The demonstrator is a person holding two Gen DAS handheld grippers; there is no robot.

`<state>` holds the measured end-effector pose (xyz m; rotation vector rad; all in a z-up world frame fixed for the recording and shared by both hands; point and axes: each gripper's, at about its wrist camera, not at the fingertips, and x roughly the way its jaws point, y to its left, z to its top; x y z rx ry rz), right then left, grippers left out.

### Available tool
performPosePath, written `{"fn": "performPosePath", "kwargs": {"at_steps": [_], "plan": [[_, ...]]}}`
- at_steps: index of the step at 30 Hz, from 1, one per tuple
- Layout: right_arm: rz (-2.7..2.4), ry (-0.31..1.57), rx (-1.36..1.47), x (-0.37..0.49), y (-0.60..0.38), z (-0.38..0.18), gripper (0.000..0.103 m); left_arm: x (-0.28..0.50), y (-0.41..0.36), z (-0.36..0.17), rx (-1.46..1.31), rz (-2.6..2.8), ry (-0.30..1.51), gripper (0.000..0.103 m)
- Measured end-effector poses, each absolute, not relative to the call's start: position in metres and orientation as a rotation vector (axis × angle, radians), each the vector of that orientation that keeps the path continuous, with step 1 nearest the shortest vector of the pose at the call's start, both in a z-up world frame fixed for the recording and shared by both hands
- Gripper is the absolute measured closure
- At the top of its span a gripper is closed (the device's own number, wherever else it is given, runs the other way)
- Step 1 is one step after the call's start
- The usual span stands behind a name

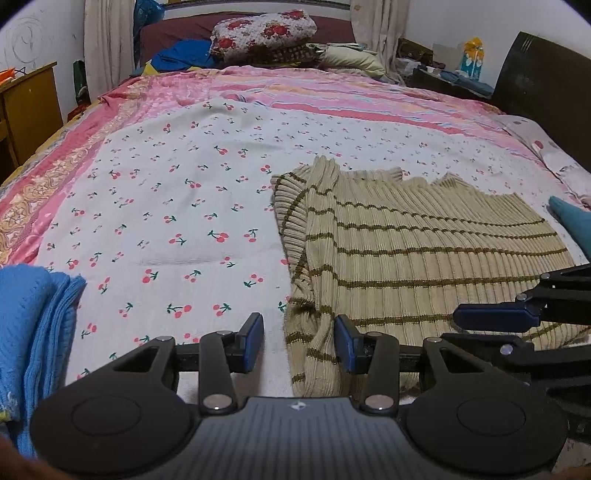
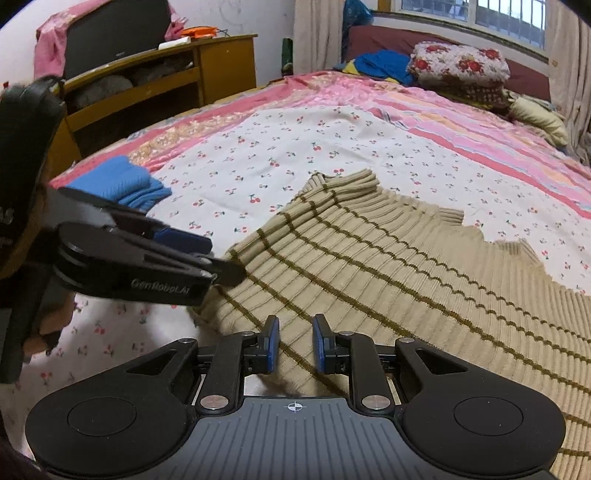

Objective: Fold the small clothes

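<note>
A: How many things are lying on the bed (image 1: 192, 192) right now?

B: Two pieces of clothing near us. One beige striped sweater (image 1: 424, 254) is lying flat on the cherry-print sheet (image 1: 177, 206), and one folded blue knit (image 1: 33, 332) is sitting off to the sweater's left, well apart from it. Beyond the sweater's collar, at the far end of the bed, one flowered quilt roll (image 1: 264, 31) is resting, with other bedding beside it that I cannot count.

A: Which way is the sweater pointing?

B: Its ribbed collar (image 2: 351, 184) is pointing away from both cameras, and its hem is lying toward them, so its long axis is running from the hem up toward the quilt roll. One sleeve (image 1: 310, 280) is lying folded along the sweater's left edge.

A: And the two grippers?

B: The left gripper (image 1: 299, 345) is hovering at the sweater's near left corner with its jaws standing partly spread. The folded sleeve edge is lying between the blue pads (image 1: 253, 341), but I cannot tell whether they are touching it. The right gripper (image 2: 295, 345) is sitting over the sweater's hem, jaws narrowly apart with ribbed cloth showing in the gap; they look free of it, though the view there is poor.
</note>
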<state>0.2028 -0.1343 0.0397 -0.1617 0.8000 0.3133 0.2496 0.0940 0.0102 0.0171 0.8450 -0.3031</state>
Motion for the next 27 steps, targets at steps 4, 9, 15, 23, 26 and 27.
{"fn": "performPosePath", "kwargs": {"at_steps": [4, 9, 15, 23, 26, 27], "plan": [[0.306, 0.809, -0.158, 0.205, -0.136, 0.036, 0.082, 0.252, 0.093, 0.009, 0.001, -0.316, 0.848, 0.055], [0.308, 0.81, -0.174, 0.203, -0.138, 0.033, 0.078, 0.262, 0.091, 0.011, -0.027, -0.319, 0.847, 0.055], [0.324, 0.797, -0.189, 0.2, -0.134, 0.03, 0.076, 0.271, 0.089, 0.01, -0.035, -0.321, 0.845, 0.055], [0.355, 0.769, -0.232, 0.196, -0.118, 0.028, 0.072, 0.29, 0.091, 0.008, -0.102, -0.328, 0.86, 0.054], [0.358, 0.764, -0.236, 0.198, -0.114, 0.026, 0.071, 0.3, 0.09, 0.005, -0.13, -0.323, 0.867, 0.051], [0.36, 0.761, -0.236, 0.199, -0.112, 0.026, 0.071, 0.302, 0.09, 0.004, -0.137, -0.32, 0.868, 0.051]]}}
